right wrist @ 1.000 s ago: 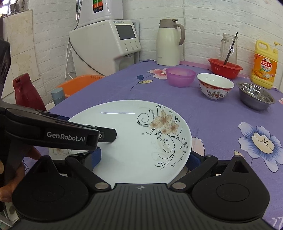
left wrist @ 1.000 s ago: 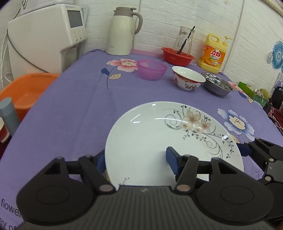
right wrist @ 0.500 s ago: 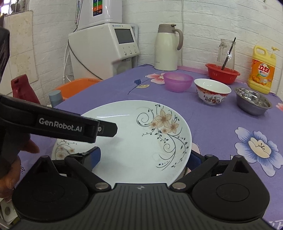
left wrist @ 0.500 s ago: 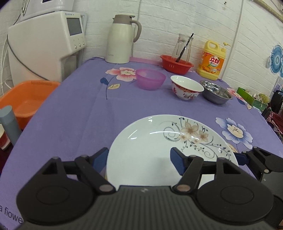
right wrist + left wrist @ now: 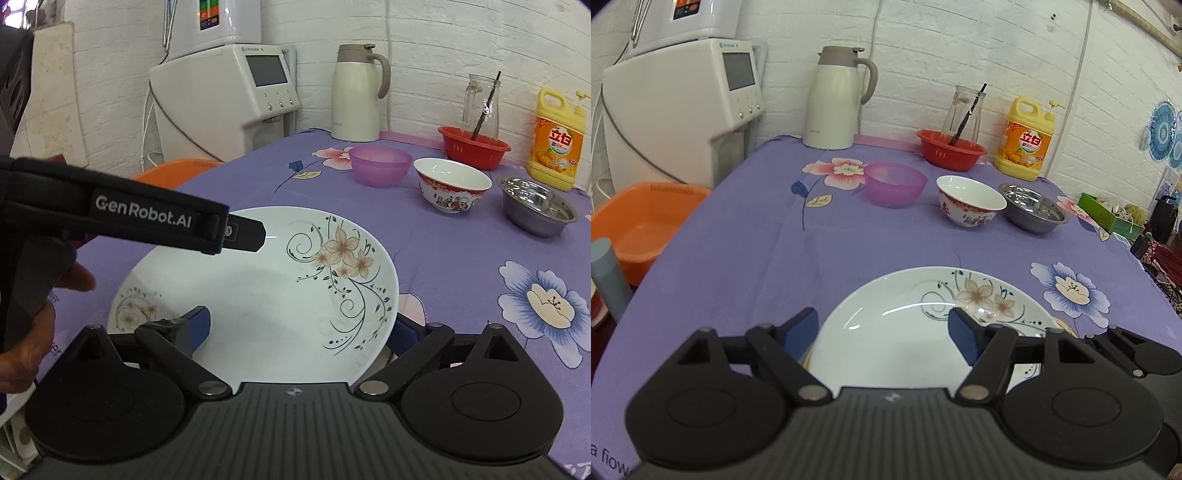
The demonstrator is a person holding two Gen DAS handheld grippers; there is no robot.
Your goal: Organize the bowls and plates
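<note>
A white plate with a flower print [image 5: 905, 332] [image 5: 266, 288] lies on the purple tablecloth, on top of a second patterned plate [image 5: 131, 310] that peeks out at its left. My left gripper [image 5: 881, 332] is open, with its blue pads above the plate's near left rim and off its surface. One of its black fingers [image 5: 243, 236] reaches over the plate in the right wrist view. My right gripper [image 5: 301, 328] stands wide open, one pad over the plate and one just outside its right rim. Farther back stand a purple bowl [image 5: 895, 184], a red-patterned ceramic bowl [image 5: 971, 201] and a steel bowl [image 5: 1032, 208].
Along the back wall stand a cream thermos jug [image 5: 838, 99], a red basket [image 5: 951, 149] with a glass jar in it, and a yellow detergent bottle [image 5: 1027, 140]. A white water dispenser [image 5: 683, 110] and an orange basin [image 5: 639, 225] sit off the table's left edge. A hand [image 5: 29, 332] holds the left gripper.
The left gripper's jaws have spread wider and drawn back toward the plate's near edge. The right gripper and the plate between its fingers look the same.
</note>
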